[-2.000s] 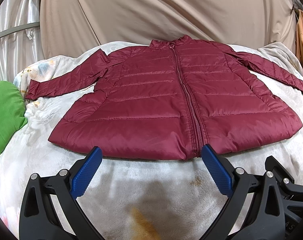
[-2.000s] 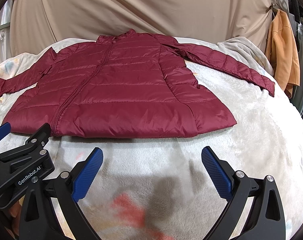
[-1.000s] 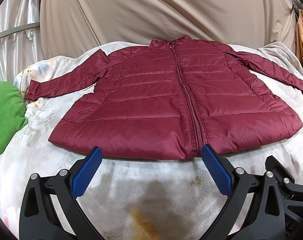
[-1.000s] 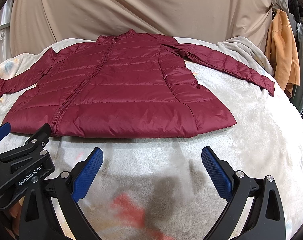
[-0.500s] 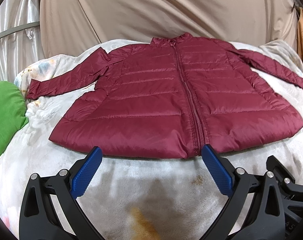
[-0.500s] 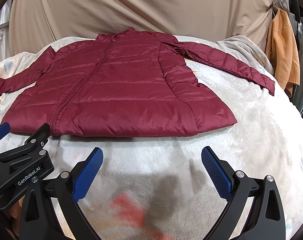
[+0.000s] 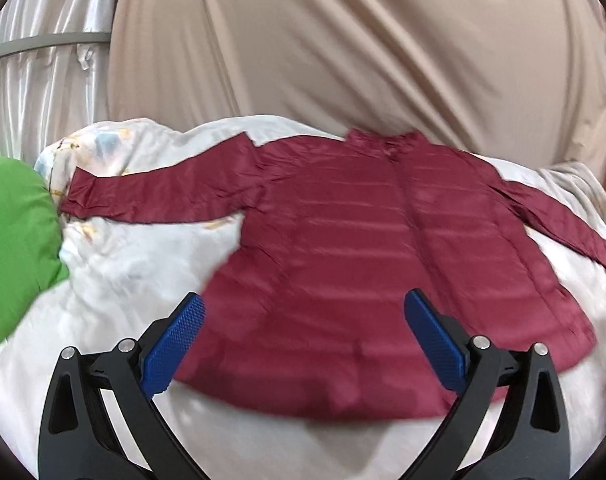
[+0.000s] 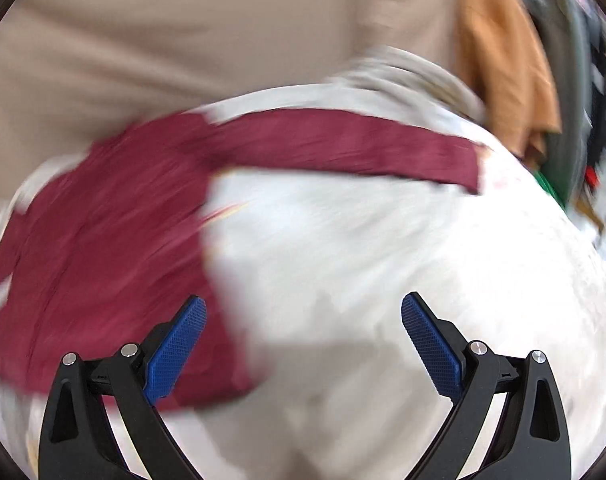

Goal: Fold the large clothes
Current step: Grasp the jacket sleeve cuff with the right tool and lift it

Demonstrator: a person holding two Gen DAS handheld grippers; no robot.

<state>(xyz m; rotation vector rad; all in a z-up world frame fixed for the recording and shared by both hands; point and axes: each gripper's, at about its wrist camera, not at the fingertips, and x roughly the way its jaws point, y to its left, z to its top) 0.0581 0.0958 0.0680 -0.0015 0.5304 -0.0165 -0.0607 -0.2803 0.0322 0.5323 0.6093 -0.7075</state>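
So we've got the maroon puffer jacket (image 7: 363, 272) lying flat, front up and zipped, on the white fleece blanket (image 7: 123, 280). Collar sits up around 12 o'clock in the left wrist view, hem down toward 6, one sleeve stretched out to about 9 o'clock and the other running off to 3.

Our left gripper (image 7: 305, 344) hangs over the lower part of the jacket body with its jaws spread wide, nothing between the blue pads (image 7: 175, 344). The hem edge runs just below the pads, with bare blanket under it toward 6 o'clock.

Our right gripper (image 8: 303, 346) is spread wide too and holding nothing. Its view is pretty smeared, but the jacket body (image 8: 103, 264) fills the 9 o'clock side, its side edge passes right by the left pad, and the sleeve (image 8: 343, 148) runs across the top toward 2 o'clock. Between the pads and out to 3 o'clock it's open white blanket (image 8: 383, 248), so lots of room there.

At the edges: a green cushion (image 7: 15, 248) at 9 o'clock near the sleeve cuff, a beige curtain (image 7: 343, 48) behind, and an orange garment (image 8: 507, 60) hanging at about 1 o'clock.
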